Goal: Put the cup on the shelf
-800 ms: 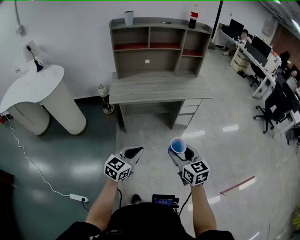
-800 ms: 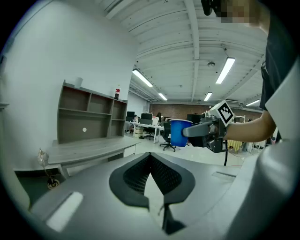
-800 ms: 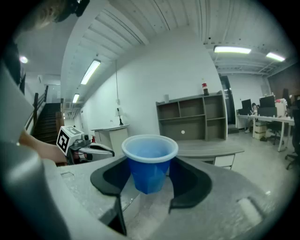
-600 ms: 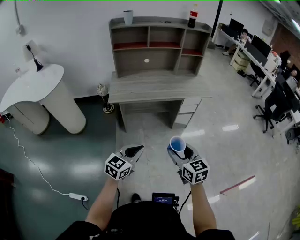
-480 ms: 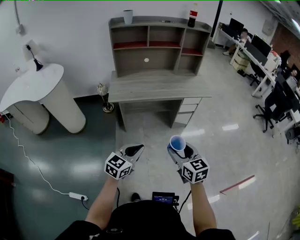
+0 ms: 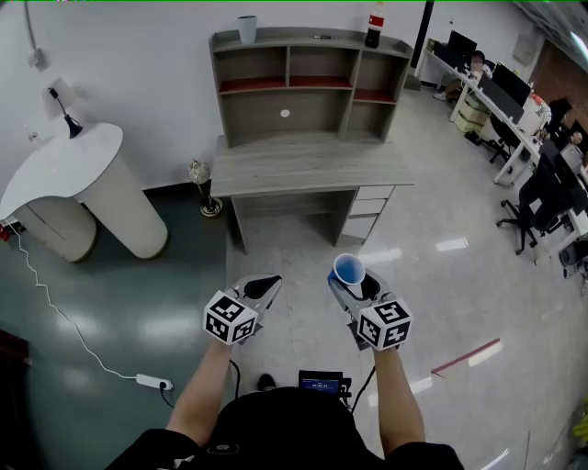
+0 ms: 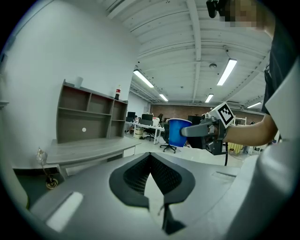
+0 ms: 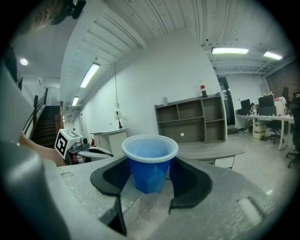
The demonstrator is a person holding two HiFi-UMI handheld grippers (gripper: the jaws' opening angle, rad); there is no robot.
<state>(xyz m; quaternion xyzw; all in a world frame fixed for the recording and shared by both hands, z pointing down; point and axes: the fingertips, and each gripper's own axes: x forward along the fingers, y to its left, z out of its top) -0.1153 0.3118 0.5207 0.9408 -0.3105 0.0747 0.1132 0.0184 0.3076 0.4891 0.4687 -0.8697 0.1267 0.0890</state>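
The cup (image 8: pixel 150 161) is blue with a pale rim, and it stands upright between the jaws of the right gripper (image 6: pixel 355 285). The jaws pinch it on both sides, just under the rim. In the head view it is low in the frame, a bit right of the middle. It is over the shiny floor and well apart from the shelf (image 6: pixel 303 87) at the top middle. The left gripper (image 7: pixel 151 168) is low and left of the middle, and its jaws are pressed together with nothing in them. The cup looks like thin plastic or paper, so I think it is very light and a bit soft. A hard squeeze could crush it. A weak squeeze could let it slip, since the sides look smooth and get narrower toward the bottom. Just under the rim seems a good place to hold, because the rim is likely the stiffest part. The shelf top has a grey cup (image 6: pixel 246 29) at its left and a bottle (image 6: pixel 374 27) at its right.
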